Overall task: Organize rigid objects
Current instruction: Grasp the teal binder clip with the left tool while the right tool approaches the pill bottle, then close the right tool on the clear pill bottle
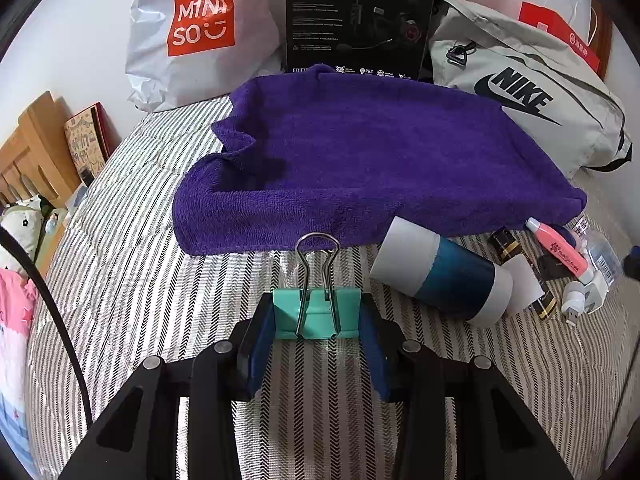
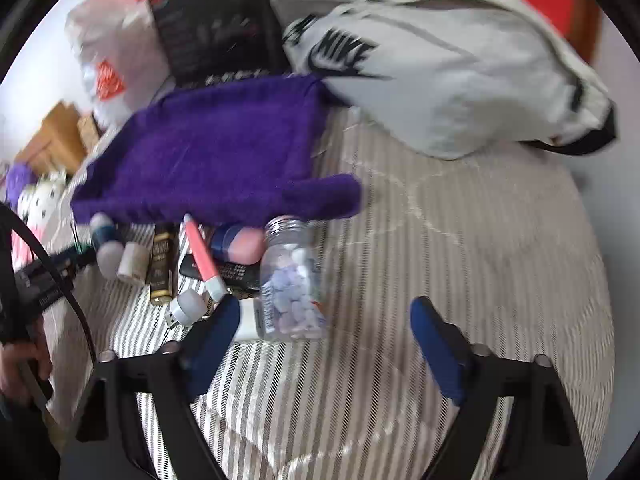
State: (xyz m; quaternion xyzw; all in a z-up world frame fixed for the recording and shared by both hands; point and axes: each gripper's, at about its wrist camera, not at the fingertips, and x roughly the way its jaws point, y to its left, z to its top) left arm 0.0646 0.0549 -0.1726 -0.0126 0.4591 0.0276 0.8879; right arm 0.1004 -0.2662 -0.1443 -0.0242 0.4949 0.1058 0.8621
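Now left tongs (image 1: 316, 316) grip one binder clip (image 1: 316, 312).

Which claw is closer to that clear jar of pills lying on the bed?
Right. The right claw hangs open just in front of the pill jar, its left finger beside the jar's cap. The left claw sits farther off, clamped on a teal binder clip.

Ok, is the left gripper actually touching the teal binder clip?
Touching. In the left wrist view both blue pads of the left gripper press against the two sides of the teal binder clip, with no gap visible on either side.
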